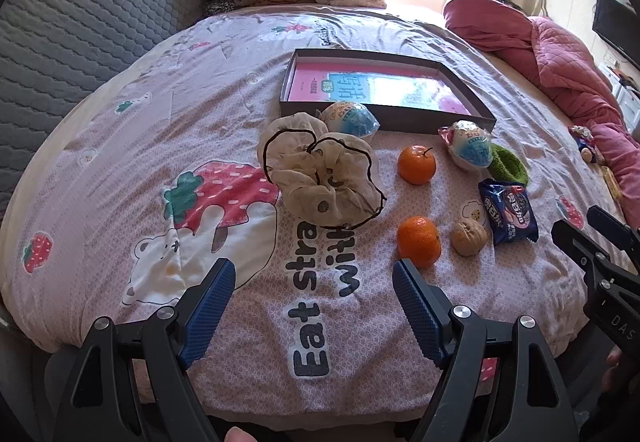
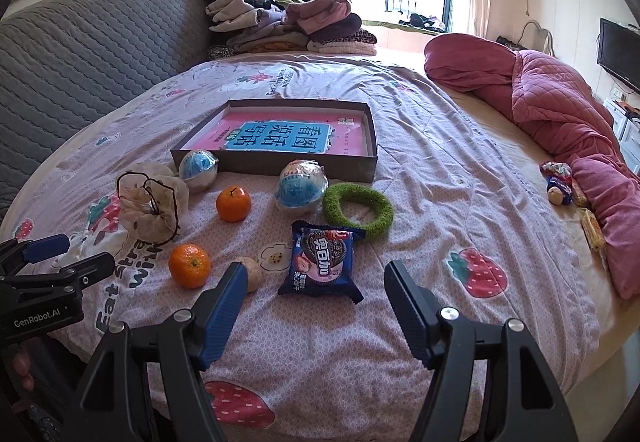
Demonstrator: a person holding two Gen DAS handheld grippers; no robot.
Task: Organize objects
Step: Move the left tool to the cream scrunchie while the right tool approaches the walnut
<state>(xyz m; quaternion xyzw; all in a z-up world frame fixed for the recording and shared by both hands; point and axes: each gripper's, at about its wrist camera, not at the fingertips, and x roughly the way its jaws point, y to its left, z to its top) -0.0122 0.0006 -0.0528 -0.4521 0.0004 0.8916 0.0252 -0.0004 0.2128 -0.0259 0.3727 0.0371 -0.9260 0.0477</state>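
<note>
On the bed lies a shallow brown box (image 1: pixel 468 86) (image 2: pixel 370 140) with a pink and blue book inside. In front of it lie two wrapped blue-white balls (image 1: pixel 352 118) (image 2: pixel 300 188), a cream scrunchie (image 1: pixel 324 174) (image 2: pixel 154 202), two tangerines (image 1: pixel 418 242) (image 2: pixel 233 203), a walnut (image 1: pixel 469 238) (image 2: pixel 254 274), a blue cookie packet (image 1: pixel 509 211) (image 2: pixel 323 262) and a green ring (image 1: pixel 510 161) (image 2: pixel 358 211). My left gripper (image 1: pixel 312 272) hovers open before the scrunchie, nothing between its fingers. My right gripper (image 2: pixel 316 274) stands open just short of the cookie packet.
A grey quilted headboard (image 2: pixel 80 54) runs along the left. Folded clothes (image 2: pixel 288 26) are piled at the far end. A pink quilt (image 2: pixel 560 110) and a small doll (image 2: pixel 558 184) lie along the right side. A television (image 2: pixel 620 54) stands by the right wall.
</note>
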